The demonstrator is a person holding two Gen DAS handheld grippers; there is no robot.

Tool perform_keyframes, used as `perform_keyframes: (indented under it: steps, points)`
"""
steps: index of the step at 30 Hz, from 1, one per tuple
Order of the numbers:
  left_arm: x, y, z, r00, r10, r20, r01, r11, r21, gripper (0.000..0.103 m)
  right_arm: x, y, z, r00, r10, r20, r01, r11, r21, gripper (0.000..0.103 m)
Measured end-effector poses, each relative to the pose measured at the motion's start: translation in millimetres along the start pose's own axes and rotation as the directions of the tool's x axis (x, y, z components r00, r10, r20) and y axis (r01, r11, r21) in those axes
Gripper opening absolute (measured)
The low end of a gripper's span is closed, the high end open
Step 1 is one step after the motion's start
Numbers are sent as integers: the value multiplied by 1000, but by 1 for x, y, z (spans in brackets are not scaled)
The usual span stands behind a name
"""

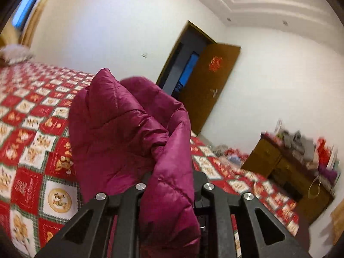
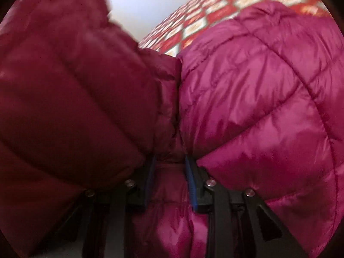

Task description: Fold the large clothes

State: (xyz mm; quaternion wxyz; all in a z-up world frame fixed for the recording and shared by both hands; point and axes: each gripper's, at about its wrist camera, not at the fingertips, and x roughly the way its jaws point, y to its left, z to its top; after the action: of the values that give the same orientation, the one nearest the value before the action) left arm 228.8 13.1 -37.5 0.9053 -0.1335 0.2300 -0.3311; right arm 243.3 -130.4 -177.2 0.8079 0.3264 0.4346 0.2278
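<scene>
A magenta quilted puffer jacket (image 1: 120, 126) rises in a bunched fold above the bed in the left wrist view. My left gripper (image 1: 172, 185) is shut on a thick fold of it, and the fabric covers the fingertips. In the right wrist view the same jacket (image 2: 258, 99) fills nearly the whole picture. My right gripper (image 2: 169, 172) is shut on a pinched fold of it, squeezed between the blue pads (image 2: 190, 180). A darker, shaded part of the jacket (image 2: 64, 96) hangs on the left.
A bed with a red and white patterned cover (image 1: 32, 142) lies below and to the left, with a pillow (image 1: 15, 53) at its far end. A brown door (image 1: 210, 83) stands open in the white wall. A cluttered wooden dresser (image 1: 288, 165) stands at the right.
</scene>
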Motion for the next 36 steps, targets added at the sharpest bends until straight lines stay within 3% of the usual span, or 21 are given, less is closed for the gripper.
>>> perform_keyframes:
  steps: [3,5,9,13,19,31,36]
  points:
    - [3,-8,-3,1000,10,-23,-9,997,78,19,-19,-4,1,998,49,26,-49,999,22,31]
    - [11,-18,-5,998,30,-47,-23,990,138,19,-52,-12,3,993,63,98,-66,998,25,31]
    - [43,-36,-22,992,30,-126,-3,977,215,19,-116,-32,8,966,-51,254,46,999,26,34]
    - [75,-53,-47,976,50,-211,14,956,292,19,-160,-59,8,929,-152,337,131,988,83,34]
    - [101,-65,-72,957,81,-280,17,943,332,19,-184,-82,2,908,-206,364,162,976,147,34]
    - [120,-65,-89,928,126,-350,2,939,345,19,-192,-89,1,906,-222,361,185,973,135,35]
    - [124,-62,-93,923,131,-363,0,940,340,19,-191,-90,6,906,-230,355,200,973,117,42]
